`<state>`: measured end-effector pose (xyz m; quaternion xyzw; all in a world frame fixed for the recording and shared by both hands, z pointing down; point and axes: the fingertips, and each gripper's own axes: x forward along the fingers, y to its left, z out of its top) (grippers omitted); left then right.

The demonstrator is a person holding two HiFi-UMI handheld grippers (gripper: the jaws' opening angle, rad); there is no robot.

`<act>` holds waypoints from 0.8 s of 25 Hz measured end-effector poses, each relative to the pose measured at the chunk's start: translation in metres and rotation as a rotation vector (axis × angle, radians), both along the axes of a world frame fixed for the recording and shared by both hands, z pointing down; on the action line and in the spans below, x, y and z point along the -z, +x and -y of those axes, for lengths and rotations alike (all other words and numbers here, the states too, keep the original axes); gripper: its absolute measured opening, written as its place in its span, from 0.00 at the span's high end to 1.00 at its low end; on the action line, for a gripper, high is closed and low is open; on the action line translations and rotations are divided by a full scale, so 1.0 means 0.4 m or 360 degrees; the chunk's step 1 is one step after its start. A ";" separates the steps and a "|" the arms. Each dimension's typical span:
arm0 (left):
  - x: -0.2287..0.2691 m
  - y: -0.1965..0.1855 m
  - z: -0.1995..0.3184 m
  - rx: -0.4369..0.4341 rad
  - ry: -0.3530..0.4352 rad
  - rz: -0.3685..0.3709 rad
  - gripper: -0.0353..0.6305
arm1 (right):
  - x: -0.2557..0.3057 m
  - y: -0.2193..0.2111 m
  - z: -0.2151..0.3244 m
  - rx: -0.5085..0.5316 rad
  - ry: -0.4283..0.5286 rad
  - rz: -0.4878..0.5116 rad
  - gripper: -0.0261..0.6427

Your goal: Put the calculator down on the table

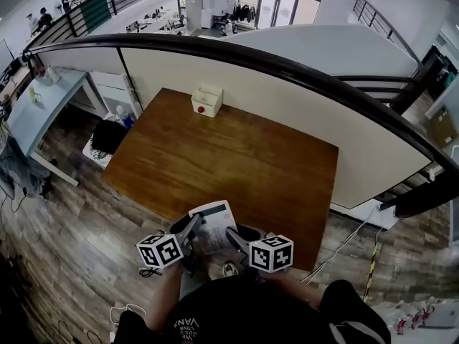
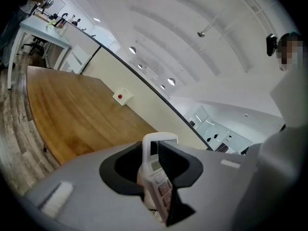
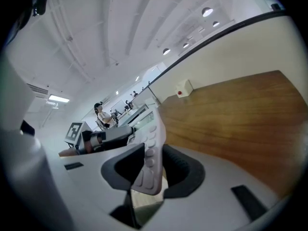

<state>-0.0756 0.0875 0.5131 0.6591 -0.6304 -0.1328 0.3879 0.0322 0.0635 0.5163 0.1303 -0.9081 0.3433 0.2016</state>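
Note:
A white calculator (image 1: 212, 223) hangs above the near edge of the brown wooden table (image 1: 237, 156), held from both sides. My left gripper (image 1: 193, 229) is shut on its left edge and my right gripper (image 1: 233, 236) on its right edge. In the left gripper view the calculator (image 2: 156, 177) stands edge-on between the dark jaws of the left gripper (image 2: 155, 163), its display and keys showing. The right gripper view shows the keyed face of the calculator (image 3: 151, 148) pinched in the right gripper (image 3: 149, 170), with the table (image 3: 240, 114) beyond.
A small white box with a red button (image 1: 206, 100) sits at the table's far edge. Behind the table runs a cream partition with a dark curved rail (image 1: 287, 70). A pale desk (image 1: 43, 106) and a black bag (image 1: 107, 136) are at the left. Cables (image 1: 351, 242) lie on the floor at the right.

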 end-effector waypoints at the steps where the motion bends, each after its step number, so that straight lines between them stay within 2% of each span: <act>1: -0.003 -0.006 0.014 -0.0026 -0.0001 -0.0006 0.81 | -0.003 -0.005 0.009 -0.0027 0.0000 -0.0004 0.77; 8: -0.015 -0.089 0.089 -0.0213 -0.0032 -0.0037 0.81 | -0.013 -0.085 0.055 -0.0214 -0.0013 -0.0041 0.77; 20: 0.002 -0.279 0.191 -0.0569 -0.0010 -0.0030 0.81 | 0.005 -0.277 0.094 -0.0562 0.0013 -0.0032 0.77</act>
